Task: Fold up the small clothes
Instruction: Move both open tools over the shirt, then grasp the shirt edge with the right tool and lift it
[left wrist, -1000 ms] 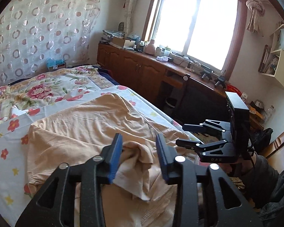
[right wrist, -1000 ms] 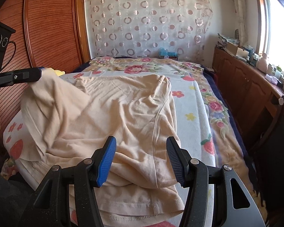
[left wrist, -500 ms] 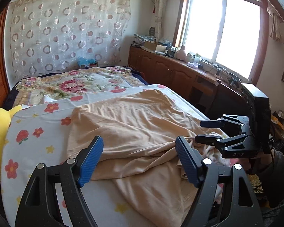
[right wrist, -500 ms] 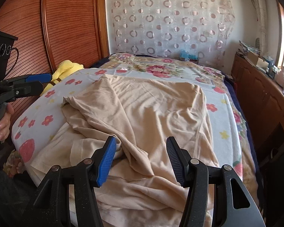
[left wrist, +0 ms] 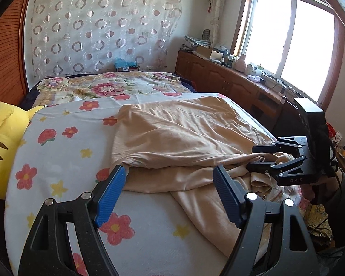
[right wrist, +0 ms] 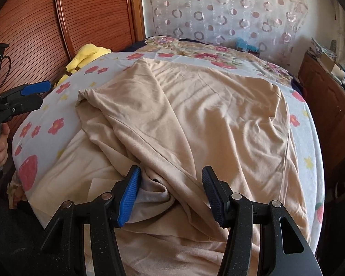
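- The soft beige shirt [right wrist: 195, 119] lies wrinkled on the flowered bed sheet [left wrist: 64, 151], one sleeve folded over.
- The left gripper [left wrist: 170, 193] is spread wide, its ribbed blue pads [left wrist: 110, 193] holding nothing.
- The right gripper [right wrist: 171, 195] stands apart over bunched cloth, not pinching it.

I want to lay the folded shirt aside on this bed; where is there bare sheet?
Bare flowered sheet lies between the yellow plush toy and the beige garment, and continues along the near edge under the left gripper. A narrower strip runs along the cabinet side. The middle is covered by the garment.
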`<state>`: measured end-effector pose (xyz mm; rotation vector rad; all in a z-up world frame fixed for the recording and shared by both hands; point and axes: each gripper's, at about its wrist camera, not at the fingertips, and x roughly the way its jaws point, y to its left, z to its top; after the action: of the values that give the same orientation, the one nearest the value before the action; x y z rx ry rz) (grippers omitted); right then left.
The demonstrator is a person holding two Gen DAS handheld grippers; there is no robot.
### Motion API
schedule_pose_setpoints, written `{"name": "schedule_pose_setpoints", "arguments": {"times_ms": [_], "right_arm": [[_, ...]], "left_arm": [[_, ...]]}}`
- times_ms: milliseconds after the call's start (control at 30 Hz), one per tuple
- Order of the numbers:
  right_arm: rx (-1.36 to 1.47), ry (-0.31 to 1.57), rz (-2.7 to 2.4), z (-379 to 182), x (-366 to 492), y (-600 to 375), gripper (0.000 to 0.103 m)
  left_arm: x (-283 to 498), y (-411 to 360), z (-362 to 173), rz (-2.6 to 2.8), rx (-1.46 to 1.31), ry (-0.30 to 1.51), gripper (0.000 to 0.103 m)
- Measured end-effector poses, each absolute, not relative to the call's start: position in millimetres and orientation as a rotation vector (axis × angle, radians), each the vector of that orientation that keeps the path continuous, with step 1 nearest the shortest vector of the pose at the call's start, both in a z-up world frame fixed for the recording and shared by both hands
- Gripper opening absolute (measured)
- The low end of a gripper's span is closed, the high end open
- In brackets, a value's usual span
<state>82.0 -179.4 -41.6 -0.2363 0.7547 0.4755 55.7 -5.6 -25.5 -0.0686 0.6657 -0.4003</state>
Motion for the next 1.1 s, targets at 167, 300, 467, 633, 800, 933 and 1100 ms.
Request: {"name": "schedule_pose_setpoints", "arguments": {"times_ms": [167, 300, 467, 633, 800, 933, 1100], "right_arm": [[-0.273, 0.764, 0.506, -42.7, 80.5, -174.5, 0.039], [-0.295, 0.743, 0.558, -39.1, 66.4, -169.5, 0.011], [-0.260, 0.634, 0.568, -13.4, 47.2, -179.0, 0.009], [-0.215, 0.570, 0.536, 15.6, 24.8, -205.1, 0.009], [-0.217, 0.538, 0.460, 24.8, -3.4, -238.0, 0.009], [-0.210, 0.574, 0.391, 18.0, -14.5, -261.8, 0.009], [-0.221, 0.656, 0.306, -8.7, -13.9, -279.9, 0.009]], "left_arm": [[55.2, -3.5, -27.8, -0.401, -0.073, 0.667, 0.079], [54.6, -3.1, -27.5, -0.402, -0.075, 0.665, 0.079], [52.1, -1.7, -27.5, -0.402, -0.082, 0.655, 0.079], [46.4, -3.1, -22.2, -0.412, -0.076, 0.636, 0.079], [43.4, -8.5, -18.2, -0.432, -0.073, 0.616, 0.079], [41.6, -14.6, -16.9, -0.444, -0.064, 0.609, 0.079], [39.8, -21.4, -16.7, -0.450, -0.054, 0.607, 0.079]]}}
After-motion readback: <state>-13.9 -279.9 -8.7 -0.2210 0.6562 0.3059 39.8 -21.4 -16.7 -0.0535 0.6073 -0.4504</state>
